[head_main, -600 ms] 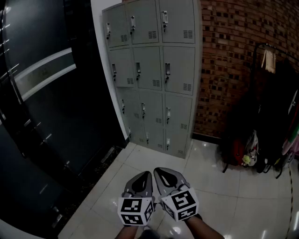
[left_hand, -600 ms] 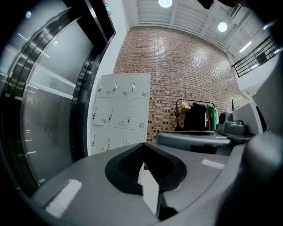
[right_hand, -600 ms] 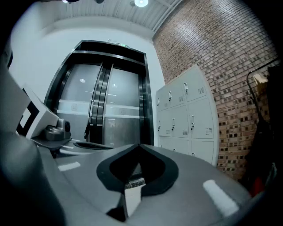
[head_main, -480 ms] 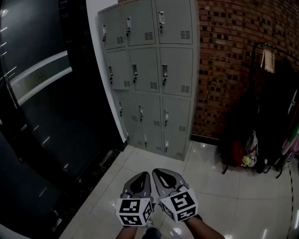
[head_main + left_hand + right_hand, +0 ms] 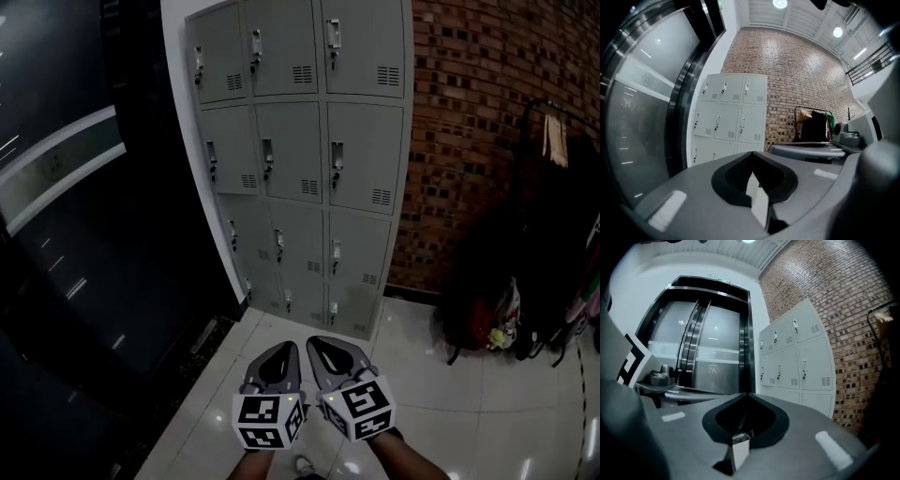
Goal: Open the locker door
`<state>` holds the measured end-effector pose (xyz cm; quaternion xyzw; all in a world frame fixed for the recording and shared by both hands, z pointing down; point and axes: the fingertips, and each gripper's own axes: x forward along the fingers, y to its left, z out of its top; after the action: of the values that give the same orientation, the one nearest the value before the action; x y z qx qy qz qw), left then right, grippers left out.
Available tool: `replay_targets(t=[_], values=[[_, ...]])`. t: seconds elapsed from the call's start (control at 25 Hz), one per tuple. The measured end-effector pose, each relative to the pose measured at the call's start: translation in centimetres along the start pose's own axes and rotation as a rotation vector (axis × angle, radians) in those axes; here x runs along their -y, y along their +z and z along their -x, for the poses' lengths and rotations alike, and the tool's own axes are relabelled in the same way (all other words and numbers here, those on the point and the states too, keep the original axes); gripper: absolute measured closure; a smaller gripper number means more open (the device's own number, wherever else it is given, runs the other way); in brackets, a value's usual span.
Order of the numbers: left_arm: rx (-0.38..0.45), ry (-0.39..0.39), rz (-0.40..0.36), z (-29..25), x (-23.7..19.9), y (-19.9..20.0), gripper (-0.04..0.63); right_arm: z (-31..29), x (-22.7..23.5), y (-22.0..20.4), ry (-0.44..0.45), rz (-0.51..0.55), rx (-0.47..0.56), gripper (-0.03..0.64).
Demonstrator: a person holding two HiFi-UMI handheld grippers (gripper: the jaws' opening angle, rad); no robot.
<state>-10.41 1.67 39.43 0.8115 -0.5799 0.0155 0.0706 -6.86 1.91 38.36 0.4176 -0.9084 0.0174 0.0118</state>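
Left gripper (image 5: 284,349) and right gripper (image 5: 317,342) sit side by side, jaws together, empty, well apart from locker (image 5: 309,150). Doors (image 5: 364,155) seem all shut.

The glossy white tiled floor (image 5: 469,422) bore a grey locker bank (image 5: 309,159) at the rear and, to its right, dark bags (image 5: 473,314) beneath a clothes rack (image 5: 553,122).
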Motion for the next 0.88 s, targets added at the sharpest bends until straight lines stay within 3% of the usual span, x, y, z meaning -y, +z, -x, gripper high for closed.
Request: replay_targets(t=[0.36, 0.88], values=[[0.000, -0.036, 0.016, -6.7, -7.8, 1.8, 0.589, -9.8, 2.6, 0.8, -0.056, -0.001, -0.002, 0.617], [0.010, -0.049, 0.030, -14.7, -12.9, 2.8, 0.589, -19.1, 6.3, 1.1, -0.043, 0.016, 0.011, 0.617]])
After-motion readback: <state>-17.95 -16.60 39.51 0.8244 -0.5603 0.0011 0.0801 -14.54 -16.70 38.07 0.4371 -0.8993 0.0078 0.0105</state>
